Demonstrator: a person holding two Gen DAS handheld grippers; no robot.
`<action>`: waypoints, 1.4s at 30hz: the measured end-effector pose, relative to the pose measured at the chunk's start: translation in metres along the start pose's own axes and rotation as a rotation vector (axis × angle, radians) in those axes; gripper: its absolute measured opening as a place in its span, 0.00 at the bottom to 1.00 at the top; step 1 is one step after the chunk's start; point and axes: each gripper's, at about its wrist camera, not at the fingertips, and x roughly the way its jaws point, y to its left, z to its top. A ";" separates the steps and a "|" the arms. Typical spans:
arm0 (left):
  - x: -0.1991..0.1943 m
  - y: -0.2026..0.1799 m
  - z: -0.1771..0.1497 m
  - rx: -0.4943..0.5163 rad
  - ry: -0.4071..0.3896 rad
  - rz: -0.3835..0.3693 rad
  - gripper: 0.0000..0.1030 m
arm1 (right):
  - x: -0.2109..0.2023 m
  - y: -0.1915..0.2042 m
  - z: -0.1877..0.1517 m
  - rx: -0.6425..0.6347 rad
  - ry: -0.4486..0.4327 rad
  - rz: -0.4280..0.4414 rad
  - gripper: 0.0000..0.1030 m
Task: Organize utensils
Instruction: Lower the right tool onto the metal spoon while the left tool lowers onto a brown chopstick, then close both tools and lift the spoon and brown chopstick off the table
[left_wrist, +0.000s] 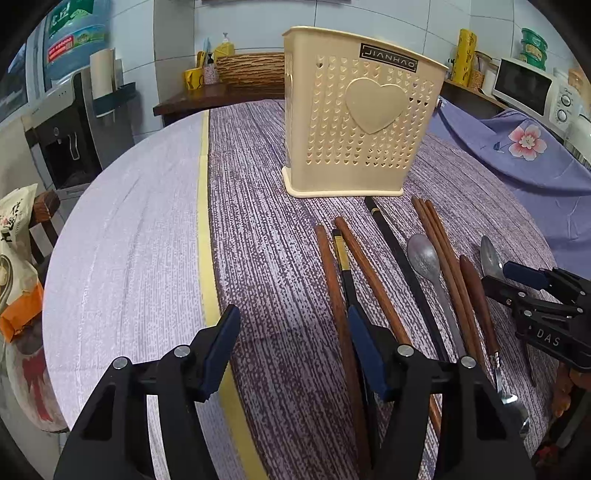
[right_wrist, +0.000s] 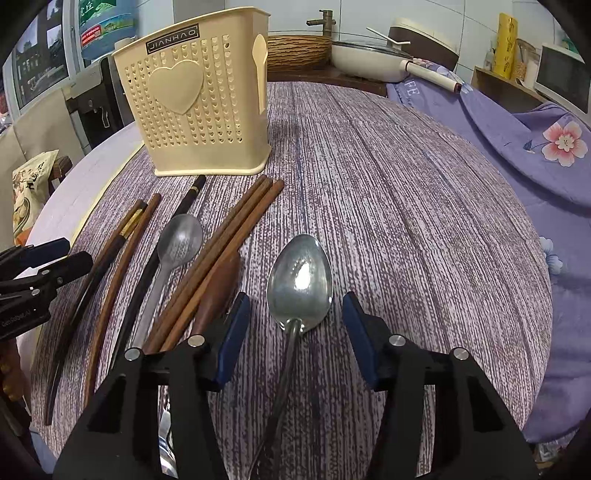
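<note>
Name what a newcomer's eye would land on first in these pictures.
The cream holder with its raised heart stands upright at the far end of the striped cloth. Before it lie chopsticks and two metal spoons; the shinier spoon lies between the right gripper pads.

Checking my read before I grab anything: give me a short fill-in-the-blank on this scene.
1. The shape embossed on the holder is a ____.
2. Between the right gripper pads lies a metal ____.
3. The utensils lie on the cloth, and none stands in the ____ yet.

Missing words: heart; spoon; holder
</note>
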 end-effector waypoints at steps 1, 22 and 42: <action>0.002 0.000 0.002 -0.001 0.003 -0.003 0.56 | 0.001 0.000 0.001 -0.001 0.000 0.000 0.50; 0.032 -0.014 0.032 0.057 0.057 0.013 0.40 | 0.008 0.006 0.011 -0.032 0.015 0.021 0.42; 0.043 -0.015 0.047 0.012 0.059 0.011 0.08 | 0.008 0.006 0.016 -0.043 -0.020 0.050 0.36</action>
